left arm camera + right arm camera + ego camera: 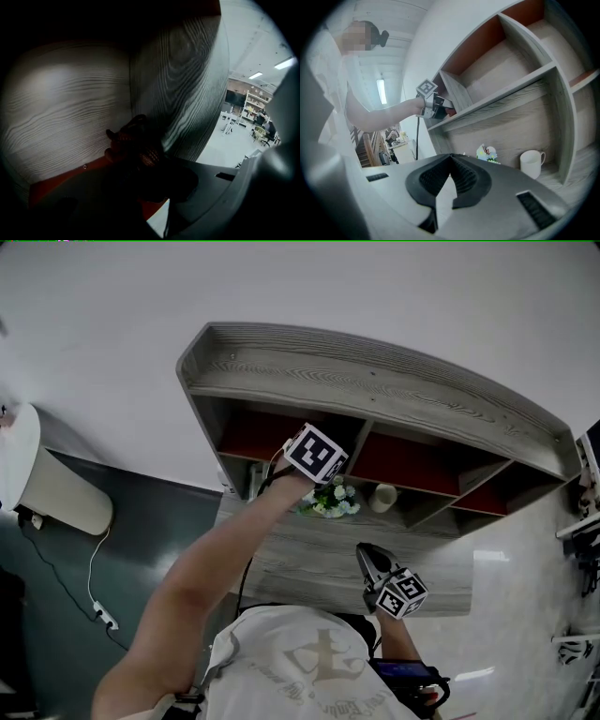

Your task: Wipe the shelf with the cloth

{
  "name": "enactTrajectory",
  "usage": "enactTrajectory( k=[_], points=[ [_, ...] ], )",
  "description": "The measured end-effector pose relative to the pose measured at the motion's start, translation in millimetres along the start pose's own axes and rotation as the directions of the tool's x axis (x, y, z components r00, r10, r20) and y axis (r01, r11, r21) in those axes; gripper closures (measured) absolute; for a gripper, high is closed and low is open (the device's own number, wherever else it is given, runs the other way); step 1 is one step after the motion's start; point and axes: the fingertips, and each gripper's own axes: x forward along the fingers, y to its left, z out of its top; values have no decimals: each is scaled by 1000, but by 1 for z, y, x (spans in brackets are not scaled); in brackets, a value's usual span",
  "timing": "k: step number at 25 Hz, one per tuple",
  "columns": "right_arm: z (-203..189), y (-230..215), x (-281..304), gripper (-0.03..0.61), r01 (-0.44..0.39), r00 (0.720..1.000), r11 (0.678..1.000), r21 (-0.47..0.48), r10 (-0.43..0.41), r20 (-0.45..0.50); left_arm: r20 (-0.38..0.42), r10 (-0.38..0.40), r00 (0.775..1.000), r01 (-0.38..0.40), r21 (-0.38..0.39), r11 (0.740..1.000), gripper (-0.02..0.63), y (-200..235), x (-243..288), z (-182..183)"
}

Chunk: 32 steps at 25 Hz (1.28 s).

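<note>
Left arm extended forward and fully stretched. Left gripper jaws closed on cloth. Right gripper held low near the torso, jaws together, nothing between them.

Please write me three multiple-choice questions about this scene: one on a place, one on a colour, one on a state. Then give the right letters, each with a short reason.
1. Where is the left gripper working?
A. Inside the upper left compartment of the shelf
B. On the lower level, beside the mug
C. On top of the shelf

2. What colour is the mug?
A. Red
B. White
C. Blue

3. In what state is the right gripper?
A. Open around the mug
B. Shut on the cloth
C. Shut, with nothing between its jaws

Answers:
1 A: the head view shows the arm reaching into that red-backed compartment.
2 B: the right gripper view shows a plain white mug on the lower level.
3 C: its jaws meet with nothing in them, and the dark reddish cloth is in the left gripper.
</note>
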Motion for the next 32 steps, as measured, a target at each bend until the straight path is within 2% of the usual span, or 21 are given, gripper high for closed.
enactTrajectory(
  k=[7, 17, 27, 32],
  points=[
    [-2, 1, 8, 574, -11, 1000, 1000, 0, 11, -8, -20, 28, 999, -28, 10, 1000, 523, 16, -1, -12],
    [2, 6, 36, 574, -62, 998, 998, -12, 62, -27, -9, 103, 995, -104, -88, 991, 522, 61, -28, -34],
    [3, 14, 55, 574, -100, 994, 995, -20, 99, -49, -19, 224, 974, -224, -162, 961, 522, 116, -62, -60],
    [2, 15, 58, 574, -110, 992, 994, -15, 109, -58, -20, 255, 967, -253, -214, 944, 522, 133, -74, -69]
  ],
)
